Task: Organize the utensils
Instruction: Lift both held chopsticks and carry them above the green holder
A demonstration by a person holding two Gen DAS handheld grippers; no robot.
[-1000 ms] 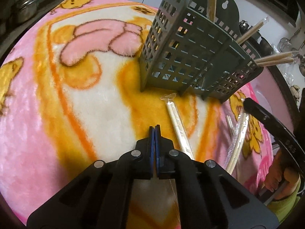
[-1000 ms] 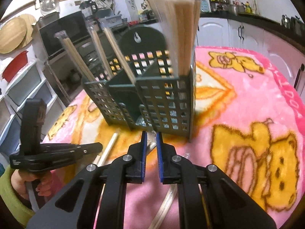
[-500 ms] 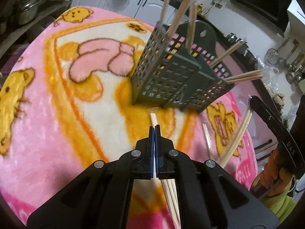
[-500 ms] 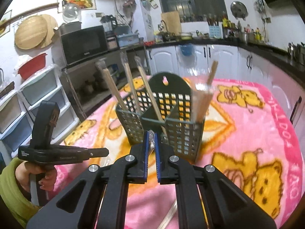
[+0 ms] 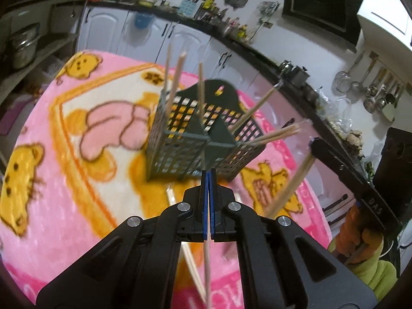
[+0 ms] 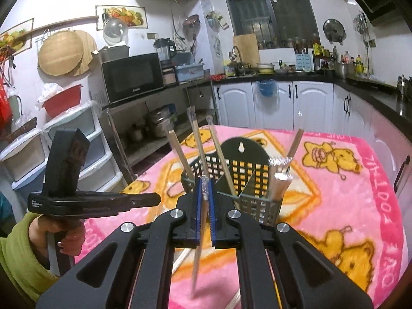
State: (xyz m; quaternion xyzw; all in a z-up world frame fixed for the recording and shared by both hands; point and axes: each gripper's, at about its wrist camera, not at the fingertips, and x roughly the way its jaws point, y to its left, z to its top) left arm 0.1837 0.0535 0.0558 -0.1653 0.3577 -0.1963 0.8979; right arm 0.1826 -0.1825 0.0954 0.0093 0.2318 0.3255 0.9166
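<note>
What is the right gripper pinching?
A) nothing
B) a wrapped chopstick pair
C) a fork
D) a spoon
B: in the right wrist view, the right gripper is shut on a wrapped chopstick pair, its crinkled wrapper tip poking out between the blue pads, in front of the utensil holder.

Utensil basket point(image 6: 252, 195) standing on blanket point(image 6: 347, 180) over desk, chopsticks point(image 6: 198, 141) leaning inside its compartments. More wrapped chopsticks point(image 5: 189, 260) apparently lying on blanket before it. Cabinets point(image 6: 280, 103) behind.
</note>
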